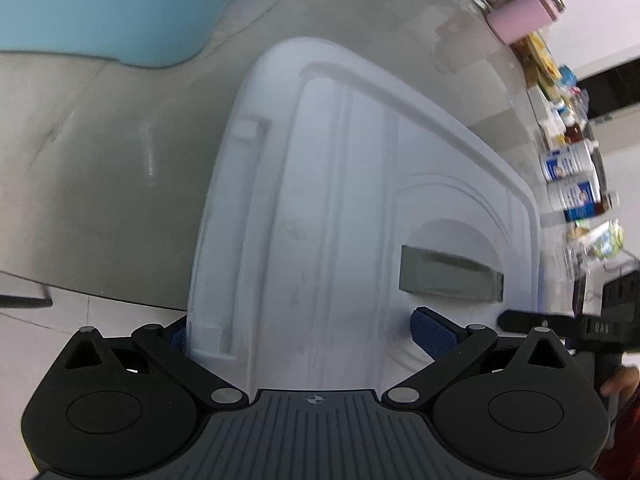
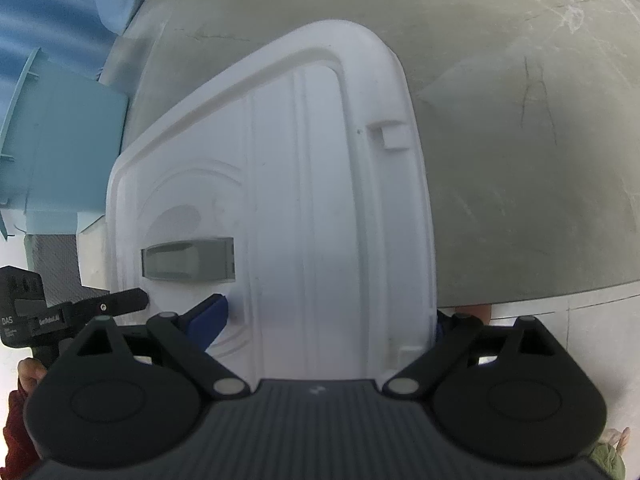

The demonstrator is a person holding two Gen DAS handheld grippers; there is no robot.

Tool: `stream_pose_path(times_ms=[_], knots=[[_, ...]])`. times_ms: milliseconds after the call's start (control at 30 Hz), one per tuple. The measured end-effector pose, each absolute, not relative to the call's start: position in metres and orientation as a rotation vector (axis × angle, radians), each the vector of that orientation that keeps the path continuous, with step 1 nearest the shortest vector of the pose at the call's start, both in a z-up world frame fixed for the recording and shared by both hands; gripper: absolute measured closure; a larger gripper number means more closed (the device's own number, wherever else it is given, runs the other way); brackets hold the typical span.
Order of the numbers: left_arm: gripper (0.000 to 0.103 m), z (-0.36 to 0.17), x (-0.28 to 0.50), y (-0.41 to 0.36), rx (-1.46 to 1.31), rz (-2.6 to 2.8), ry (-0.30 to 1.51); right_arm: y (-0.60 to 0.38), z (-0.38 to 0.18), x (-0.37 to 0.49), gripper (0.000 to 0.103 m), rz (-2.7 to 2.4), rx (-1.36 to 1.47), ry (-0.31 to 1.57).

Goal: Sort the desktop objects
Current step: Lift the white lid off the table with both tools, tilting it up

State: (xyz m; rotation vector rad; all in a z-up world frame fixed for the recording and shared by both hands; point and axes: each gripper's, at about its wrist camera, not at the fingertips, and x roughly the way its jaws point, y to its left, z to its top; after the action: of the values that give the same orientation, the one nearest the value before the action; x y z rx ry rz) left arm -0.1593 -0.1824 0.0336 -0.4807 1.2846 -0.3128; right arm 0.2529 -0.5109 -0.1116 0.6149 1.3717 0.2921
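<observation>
A large white plastic lid (image 1: pixel 340 208) lies flat on the grey table, top side up, its near end overhanging the table's near edge. It has rounded corners, raised ribs running lengthwise, a rectangular grey handle slot (image 2: pixel 188 264) within a round recess, and small latch tabs.

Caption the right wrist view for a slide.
Right gripper with jaws spread wide across a white ribbed plastic bin lid on a grey table.

surface: grey table (image 1: pixel 120 184) | on it: white lid (image 1: pixel 340 200), bottles and packets (image 1: pixel 568 160) along far edge
</observation>
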Motion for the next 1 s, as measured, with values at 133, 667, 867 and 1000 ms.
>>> stream_pose_path(times_ms=[133, 667, 867, 1000], knots=[[0.000, 0.046, -0.186, -0.196, -0.453, -0.260, 1.260, -0.508, -0.110, 0.252, 0.001, 0.279, 0.575, 1.364], [0.000, 0.106, -0.266, -0.199, -0.333, -0.237, 1.145, -0.536, -0.089, 0.237, 0.001, 0.322, 0.573, 1.304], [0.000, 0.090, -0.211, -0.196, -0.348, -0.229, 1.148, -0.535, -0.080, 0.232, 0.001, 0.316, 0.562, 1.286], [0.000, 0.092, -0.210, -0.196, -0.339, -0.239, 1.137, -0.534, -0.075, 0.223, 0.001, 0.306, 0.569, 1.269]])
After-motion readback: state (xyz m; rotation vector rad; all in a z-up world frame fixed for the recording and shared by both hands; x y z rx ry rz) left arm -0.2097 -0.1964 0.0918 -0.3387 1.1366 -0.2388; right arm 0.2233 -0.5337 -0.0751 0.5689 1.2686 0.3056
